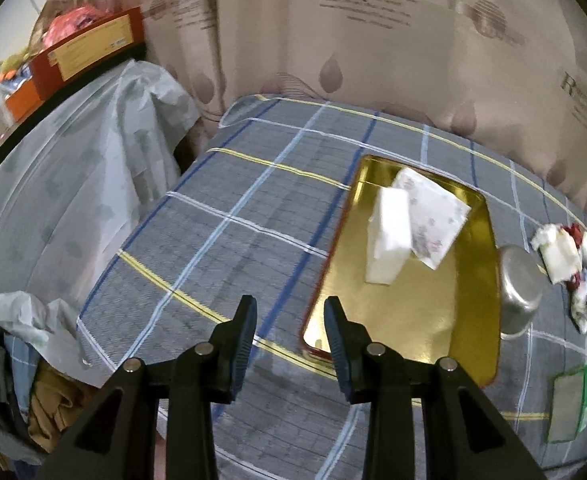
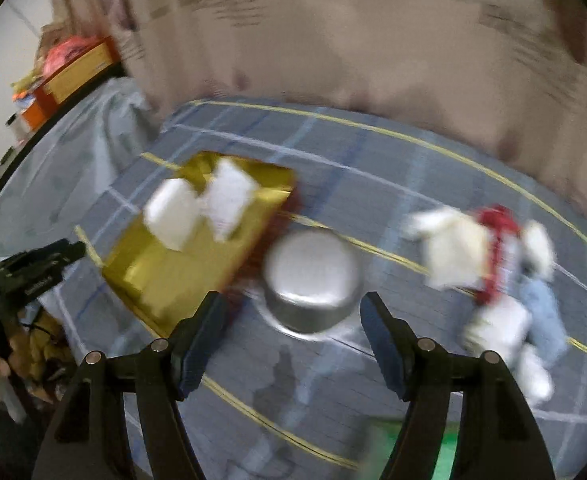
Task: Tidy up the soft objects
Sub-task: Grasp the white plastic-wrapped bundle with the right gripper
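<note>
A gold tray [image 1: 433, 320] lies on the plaid cloth and holds a white sponge block [image 1: 387, 238] and a flowered napkin [image 1: 437, 220]. My left gripper [image 1: 289, 304] is open and empty, hovering at the tray's near left corner. A pile of soft white, red and blue items [image 1: 569, 256] lies right of the tray. In the blurred right wrist view, my right gripper [image 2: 293, 304] is open and empty above an upturned metal bowl [image 2: 313, 276]. The tray [image 2: 153, 280] is on its left and the soft pile [image 2: 489, 276] on its right.
The upturned metal bowl [image 1: 519, 288] stands between tray and pile. A green packet [image 1: 581, 404] lies at the near right. A cloth-covered surface [image 1: 73, 184] with boxes [image 1: 89, 44] is at the left. A curtain [image 1: 373, 40] hangs behind. Loose clothes [image 1: 33, 380] lie at lower left.
</note>
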Demonstrator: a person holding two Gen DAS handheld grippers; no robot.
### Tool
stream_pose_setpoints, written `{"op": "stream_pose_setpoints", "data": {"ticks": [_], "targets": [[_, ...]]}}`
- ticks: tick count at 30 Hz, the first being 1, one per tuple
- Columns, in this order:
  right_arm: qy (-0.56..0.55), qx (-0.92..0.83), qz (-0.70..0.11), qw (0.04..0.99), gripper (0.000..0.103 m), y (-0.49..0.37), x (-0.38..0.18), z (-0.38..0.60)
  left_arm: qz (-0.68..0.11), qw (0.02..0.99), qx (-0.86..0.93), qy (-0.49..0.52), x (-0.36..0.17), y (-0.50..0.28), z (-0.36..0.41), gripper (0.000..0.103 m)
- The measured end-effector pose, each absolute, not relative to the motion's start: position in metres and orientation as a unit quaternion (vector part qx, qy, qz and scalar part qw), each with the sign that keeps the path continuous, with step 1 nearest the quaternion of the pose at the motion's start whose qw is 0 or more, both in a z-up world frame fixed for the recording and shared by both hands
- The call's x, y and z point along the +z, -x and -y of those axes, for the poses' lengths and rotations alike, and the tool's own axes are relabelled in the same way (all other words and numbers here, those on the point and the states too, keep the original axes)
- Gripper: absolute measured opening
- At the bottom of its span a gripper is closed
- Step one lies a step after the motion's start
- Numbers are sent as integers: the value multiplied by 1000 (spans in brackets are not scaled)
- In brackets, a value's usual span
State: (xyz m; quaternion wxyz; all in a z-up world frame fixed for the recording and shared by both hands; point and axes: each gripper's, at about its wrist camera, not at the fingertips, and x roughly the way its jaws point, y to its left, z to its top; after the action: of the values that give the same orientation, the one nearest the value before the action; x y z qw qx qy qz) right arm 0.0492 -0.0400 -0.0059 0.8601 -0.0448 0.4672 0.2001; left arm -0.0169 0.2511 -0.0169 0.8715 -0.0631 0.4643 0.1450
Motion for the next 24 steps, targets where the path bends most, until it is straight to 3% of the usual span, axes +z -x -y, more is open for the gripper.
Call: {"op": "stream_pose_setpoints", "data": {"ticks": [12, 24], "targets": [[14, 77, -520, 851, 68, -52, -33, 222, -472, 875, 105, 33, -21, 15, -214, 35], [3, 60, -555, 830, 59, -72, -96, 281, -488, 873, 24, -11, -13, -1, -138, 35]]}}
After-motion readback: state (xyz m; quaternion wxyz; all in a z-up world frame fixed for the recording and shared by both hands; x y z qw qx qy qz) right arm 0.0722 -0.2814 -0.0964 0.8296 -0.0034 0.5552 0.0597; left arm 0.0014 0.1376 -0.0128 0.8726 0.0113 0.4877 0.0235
